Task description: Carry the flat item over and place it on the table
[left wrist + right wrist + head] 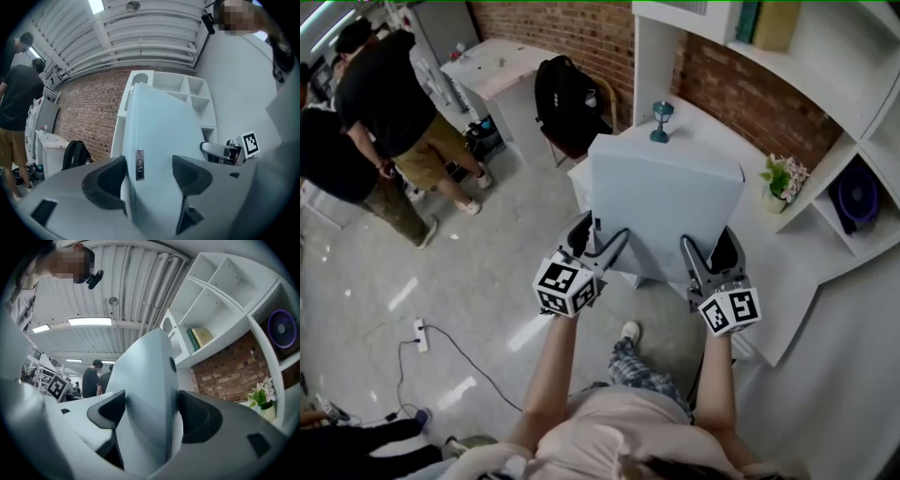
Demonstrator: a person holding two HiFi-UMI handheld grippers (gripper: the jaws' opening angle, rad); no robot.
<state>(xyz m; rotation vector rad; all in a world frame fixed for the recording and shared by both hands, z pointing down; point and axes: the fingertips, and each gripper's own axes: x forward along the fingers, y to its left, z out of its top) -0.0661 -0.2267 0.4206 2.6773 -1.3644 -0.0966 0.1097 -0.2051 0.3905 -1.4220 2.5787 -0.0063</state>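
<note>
The flat item [666,202] is a pale blue-grey file box, held up off the surfaces between both grippers, over the near edge of the white table [797,246]. My left gripper [598,242] clamps its lower left edge. My right gripper [708,251] clamps its lower right edge. In the left gripper view the box [159,136] stands edge-on between the jaws of the left gripper [150,176], a small metal label on its spine. In the right gripper view the box [145,376] fills the gap of the right gripper [152,416], with both pads against it.
A teal goblet [661,120] and a potted flower [781,183] stand on the table. White shelves hold a purple fan [855,197] and books [769,23]. A black backpack [567,103] sits by a chair. Two people [384,103] stand at left. A power strip [420,333] lies on the floor.
</note>
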